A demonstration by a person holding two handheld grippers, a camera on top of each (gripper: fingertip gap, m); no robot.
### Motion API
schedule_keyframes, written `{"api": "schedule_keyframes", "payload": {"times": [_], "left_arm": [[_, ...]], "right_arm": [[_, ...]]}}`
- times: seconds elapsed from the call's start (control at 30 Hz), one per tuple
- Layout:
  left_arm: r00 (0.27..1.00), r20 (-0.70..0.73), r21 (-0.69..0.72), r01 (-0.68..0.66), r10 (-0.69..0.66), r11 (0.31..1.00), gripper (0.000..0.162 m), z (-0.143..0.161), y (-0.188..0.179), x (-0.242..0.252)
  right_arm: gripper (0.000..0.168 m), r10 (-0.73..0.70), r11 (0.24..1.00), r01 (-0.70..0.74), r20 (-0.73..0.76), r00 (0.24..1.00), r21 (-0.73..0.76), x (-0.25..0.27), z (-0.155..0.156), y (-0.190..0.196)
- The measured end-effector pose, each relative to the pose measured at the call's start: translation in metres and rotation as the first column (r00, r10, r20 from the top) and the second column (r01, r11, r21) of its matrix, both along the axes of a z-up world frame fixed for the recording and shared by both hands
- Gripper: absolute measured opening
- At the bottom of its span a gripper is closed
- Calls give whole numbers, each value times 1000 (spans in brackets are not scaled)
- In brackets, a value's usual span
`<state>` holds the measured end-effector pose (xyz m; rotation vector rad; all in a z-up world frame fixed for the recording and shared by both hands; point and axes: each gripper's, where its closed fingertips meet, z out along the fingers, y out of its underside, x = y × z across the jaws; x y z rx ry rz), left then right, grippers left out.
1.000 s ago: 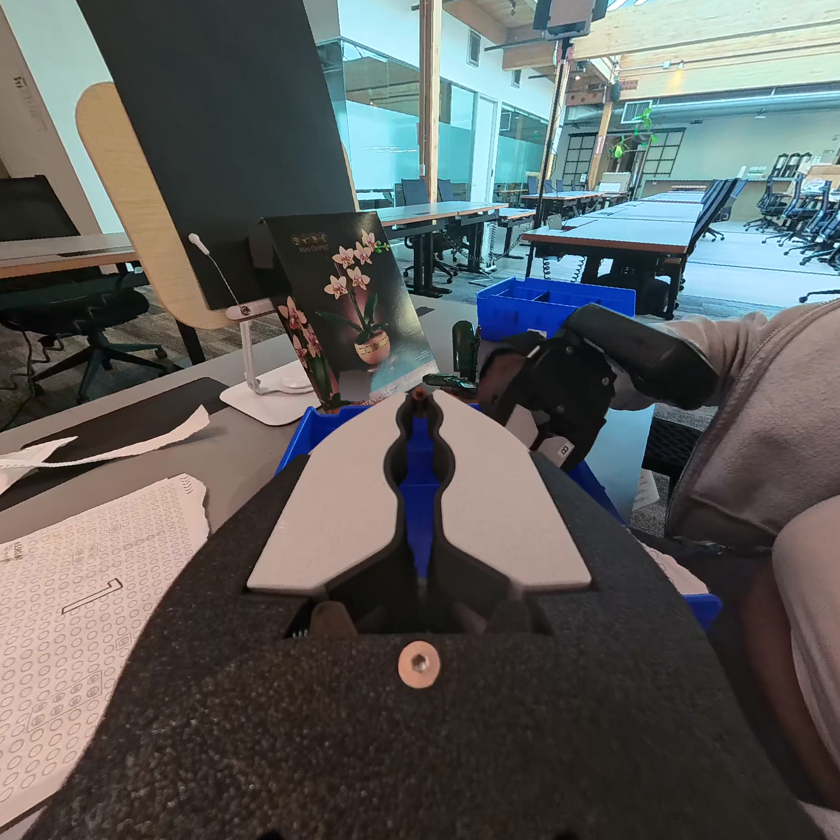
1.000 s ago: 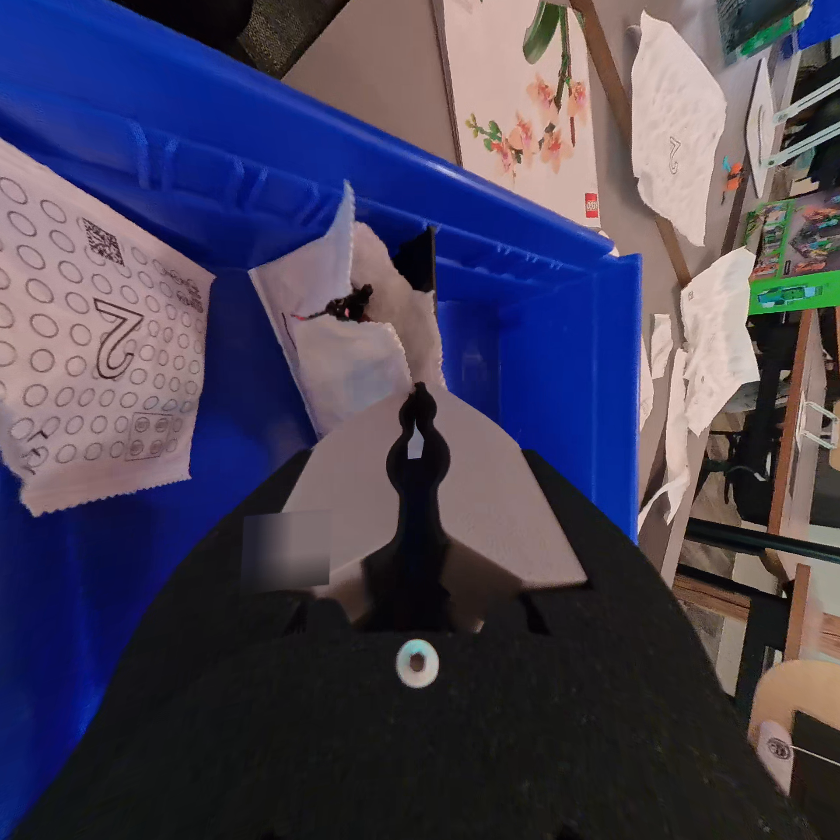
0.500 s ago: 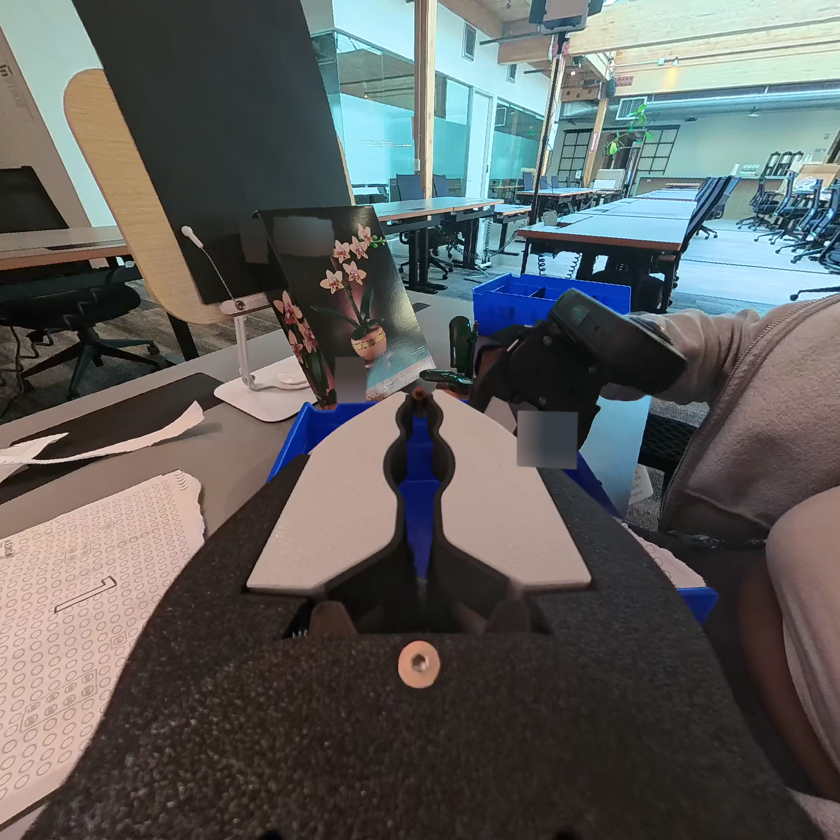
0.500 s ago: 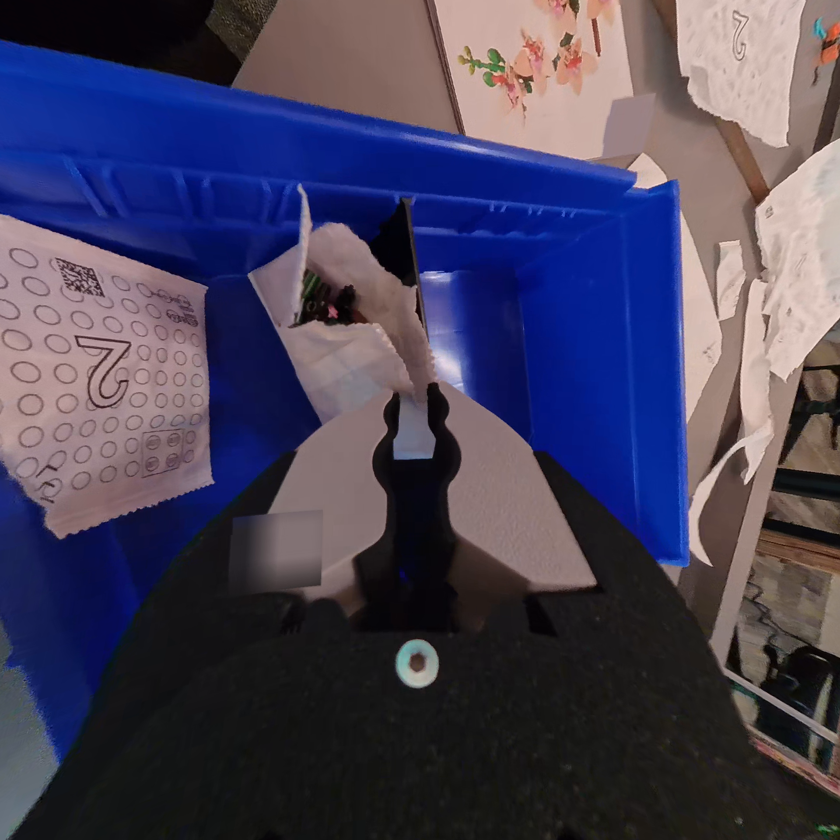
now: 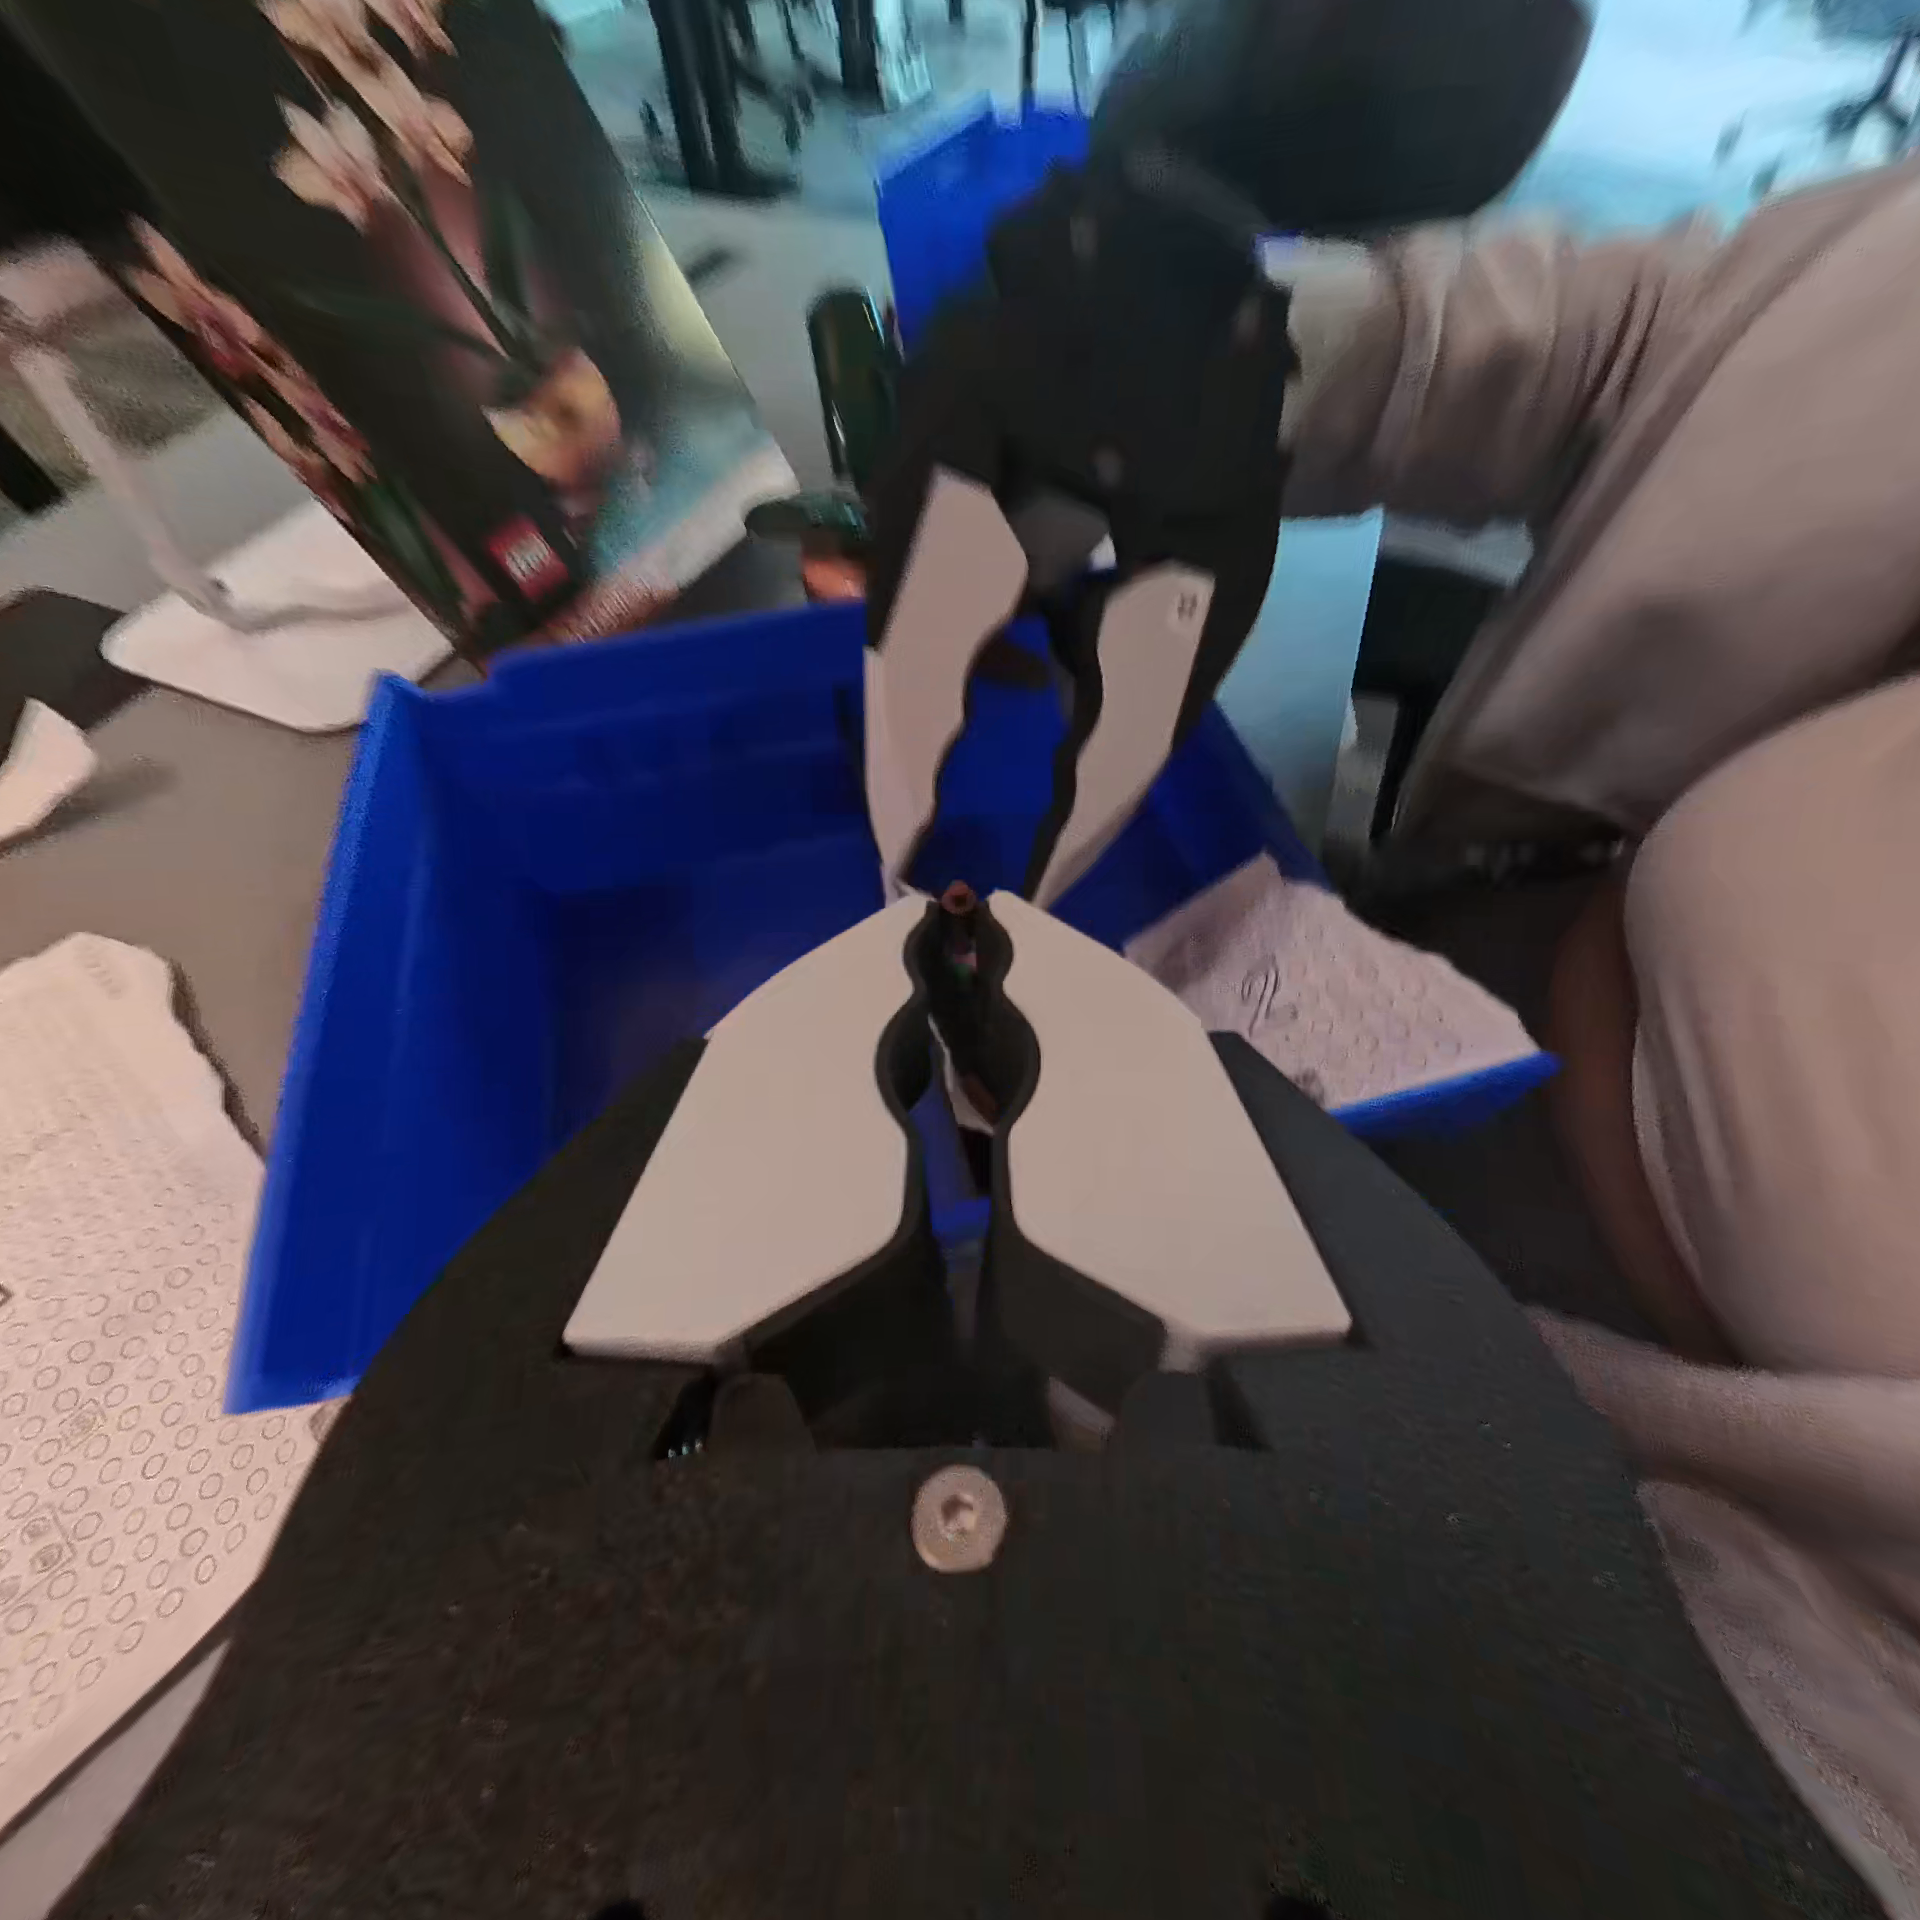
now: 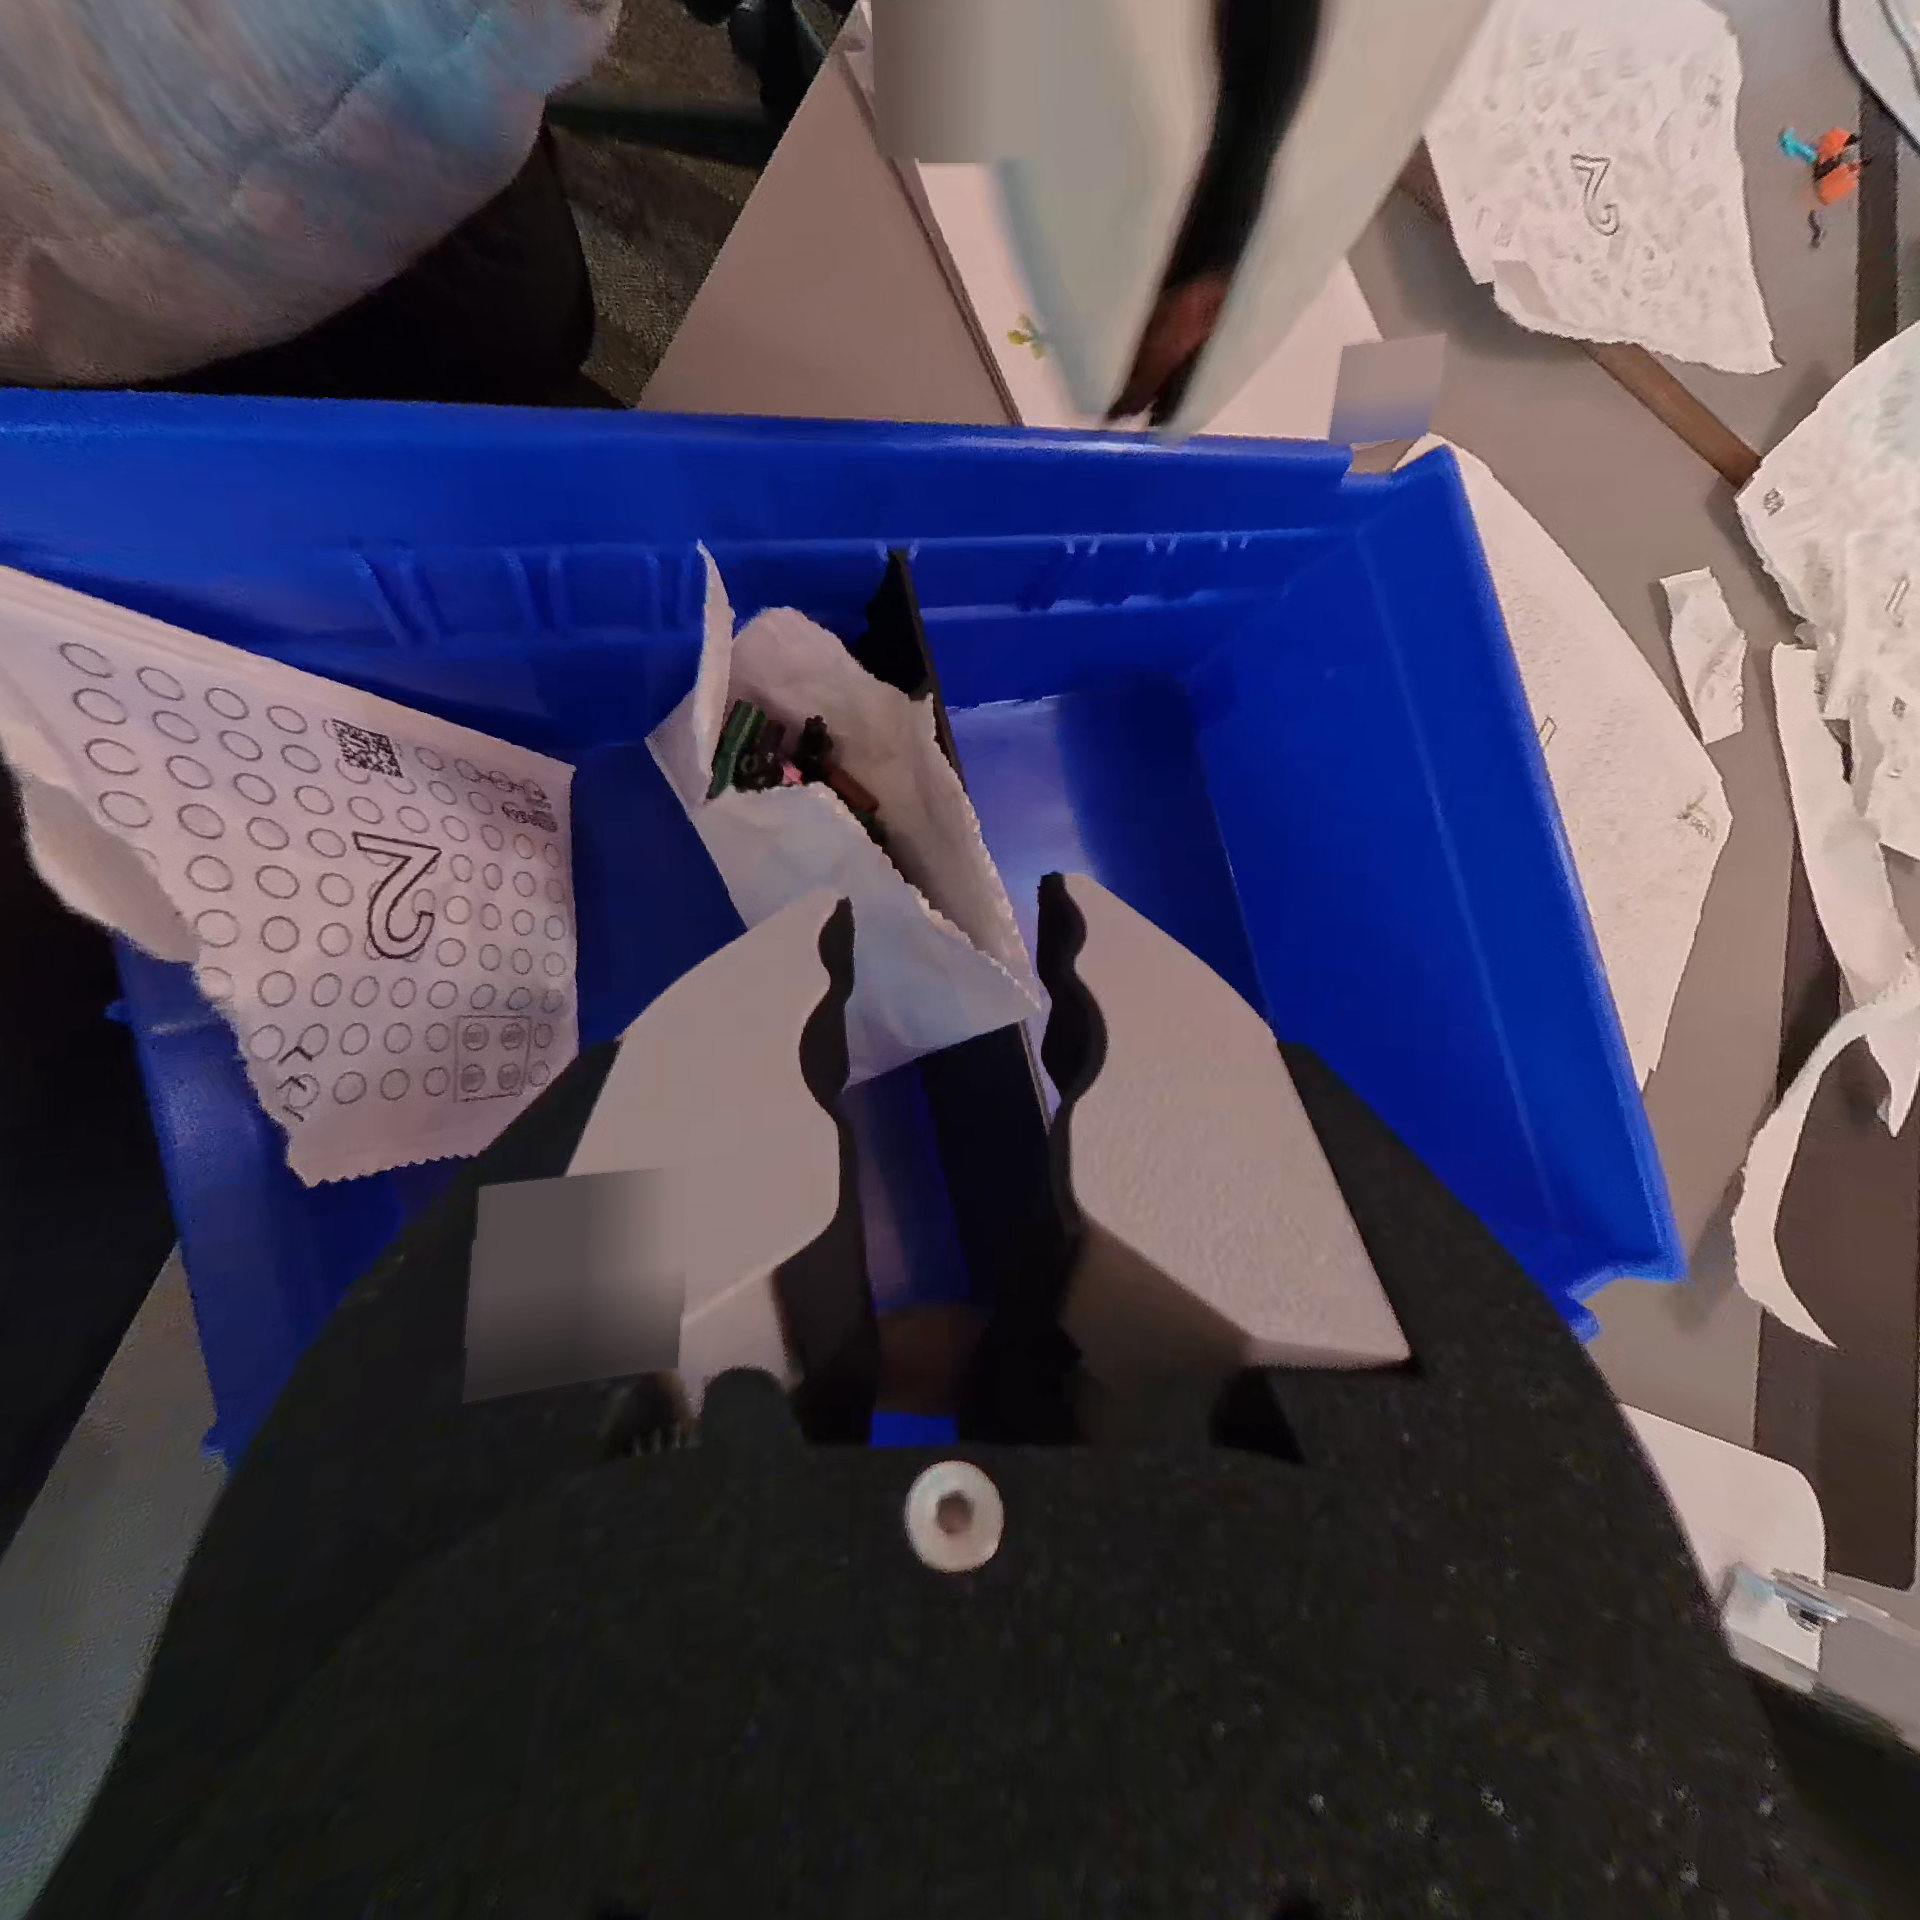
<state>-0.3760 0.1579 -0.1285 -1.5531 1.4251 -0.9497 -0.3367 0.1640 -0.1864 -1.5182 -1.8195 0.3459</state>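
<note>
My left gripper (image 5: 958,904) is shut on a small dark piece with a brown tip (image 5: 954,940) and is tilted down over the blue bin (image 5: 520,883). My right gripper (image 6: 943,899) is open, with its fingers either side of an opened white paper bag (image 6: 831,831) holding small dark and green pieces (image 6: 769,753). The bag leans on a black divider (image 6: 904,644) inside the bin (image 6: 1351,831). In the left wrist view the right gripper (image 5: 971,862) points down into the bin, just beyond my left fingertips. The left gripper (image 6: 1143,312) shows blurred at the top of the right wrist view.
A second bag printed with circles (image 6: 312,883) lies over the bin's edge. A dark box with an orchid picture (image 5: 416,312) and a white stand base (image 5: 260,644) are behind the bin. Torn paper bags (image 6: 1600,177) litter the grey table. A person's sleeve (image 5: 1558,416) is at right. Spacing between my two grippers at the tips: around 7 centimeters.
My right gripper has opened and let go of the paper bag's edge. My left gripper has tipped down and moved over the bin, close to the right gripper.
</note>
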Motion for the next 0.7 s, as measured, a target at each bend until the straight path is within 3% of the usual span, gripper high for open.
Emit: {"api": "schedule_keyframes", "payload": {"times": [0.17,0.33,0.47,0.57,0.7], "left_arm": [[970,-227,52,105,-90,993,14,-34,-15,16],[954,-282,59,126,-105,990,30,-46,-15,20],[952,-288,64,129,-106,990,32,-48,-15,21],[949,-299,73,131,-104,989,32,-49,-14,21],[954,-281,70,130,-105,989,30,-47,-14,20]], "right_arm": [[38,1,1000,-1,-51,999,5,3,11,-5],[37,23,999,-20,-68,997,46,2,21,-17],[31,37,998,-30,-158,987,47,-12,33,-25],[16,94,995,-89,-185,978,35,-22,35,-33],[16,104,994,-99,-160,982,39,-27,29,-30]]}}
